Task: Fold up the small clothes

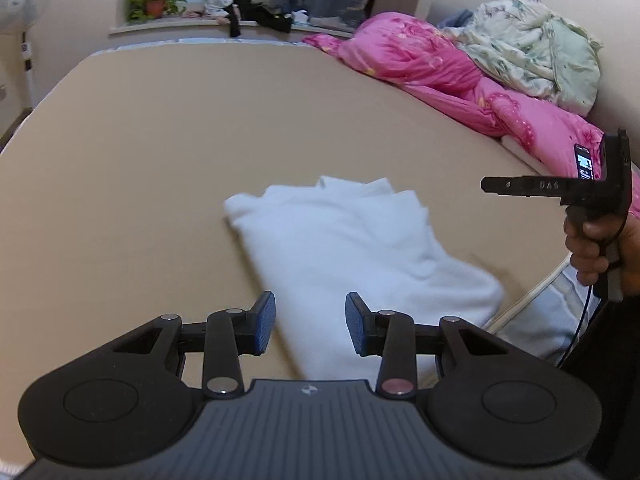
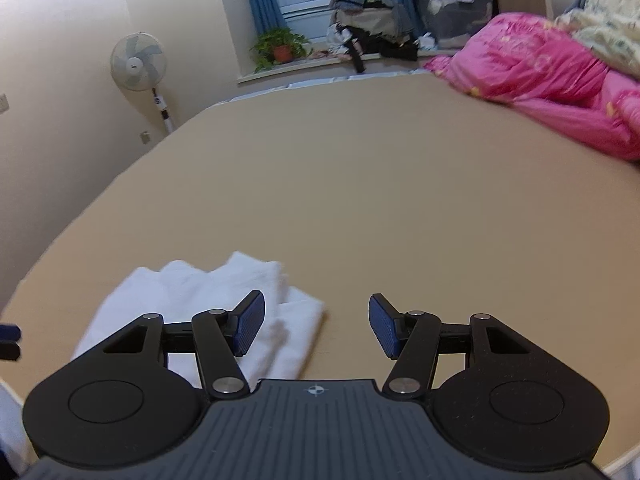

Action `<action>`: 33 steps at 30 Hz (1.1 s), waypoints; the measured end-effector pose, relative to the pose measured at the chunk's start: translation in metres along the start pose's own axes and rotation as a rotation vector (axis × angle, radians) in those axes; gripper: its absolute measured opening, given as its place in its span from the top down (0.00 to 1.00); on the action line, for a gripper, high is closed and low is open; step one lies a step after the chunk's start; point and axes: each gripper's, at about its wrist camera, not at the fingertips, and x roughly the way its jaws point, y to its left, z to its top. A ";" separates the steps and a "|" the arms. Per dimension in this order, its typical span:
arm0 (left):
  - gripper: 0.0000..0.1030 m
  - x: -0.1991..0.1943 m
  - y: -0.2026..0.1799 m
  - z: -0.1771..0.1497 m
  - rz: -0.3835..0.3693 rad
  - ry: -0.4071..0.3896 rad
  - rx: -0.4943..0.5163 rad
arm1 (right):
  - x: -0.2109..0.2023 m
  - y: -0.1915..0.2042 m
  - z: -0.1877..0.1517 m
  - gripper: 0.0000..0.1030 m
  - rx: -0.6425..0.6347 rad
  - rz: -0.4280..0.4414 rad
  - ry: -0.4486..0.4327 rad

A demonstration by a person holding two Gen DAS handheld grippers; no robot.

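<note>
Both claws stand spread with nothing between their pads. Left black two-finger gripper (image 1: pixel 310 322) holds its ribbed blue pads (image 1: pixel 264 322) a moderate way apart above the near end of the white folded fleecy garment (image 1: pixel 352 252); right black two-finger gripper (image 2: pixel 316 326) gapes wider, its left pad over the cloth's edge and its right pad over bare sheet. Neither touches the fabric as far as can be told.

That soft, napped garment lies on the smooth tan bed sheet (image 1: pixel 160 152), near the bed's front edge, folded into a long slab with layered, slightly uneven ends at its far side.

Each gripper is matte black plastic with round housings, silver pivot pins and a ridged grey base plate.

From the left wrist view alone comes the side of the right gripper, gripped by the person's bare right hand (image 1: pixel 592 248), with a small lit screen (image 1: pixel 585 162) on its top and a thin cable below; the same view shows more of the crumpled pale green floral quilt (image 1: pixel 536 48) heaped on the shiny pink quilt (image 1: pixel 448 76).

The right wrist view shows the white standing fan (image 2: pixel 138 62) whole against the cream wall. Both views catch the potted green plant (image 2: pixel 280 48), dark piled clothes (image 2: pixel 372 20) and a clear plastic storage bin (image 2: pixel 454 14) on the sill.
</note>
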 end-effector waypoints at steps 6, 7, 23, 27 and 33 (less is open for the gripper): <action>0.60 0.010 0.019 -0.028 -0.035 0.000 -0.106 | 0.016 0.012 -0.005 0.46 0.106 0.114 0.069; 0.59 0.011 0.015 -0.026 -0.057 -0.017 -0.112 | 0.019 0.016 -0.006 0.46 0.108 0.124 0.074; 0.58 0.052 -0.010 -0.015 -0.117 0.007 -0.095 | 0.091 0.036 -0.001 0.97 0.222 0.162 0.142; 0.58 0.069 -0.032 -0.017 -0.180 0.064 -0.013 | 0.039 0.015 0.019 0.97 0.324 0.219 -0.153; 0.58 0.090 -0.074 -0.037 -0.176 0.162 0.228 | 0.088 -0.002 0.007 0.89 0.318 -0.030 0.120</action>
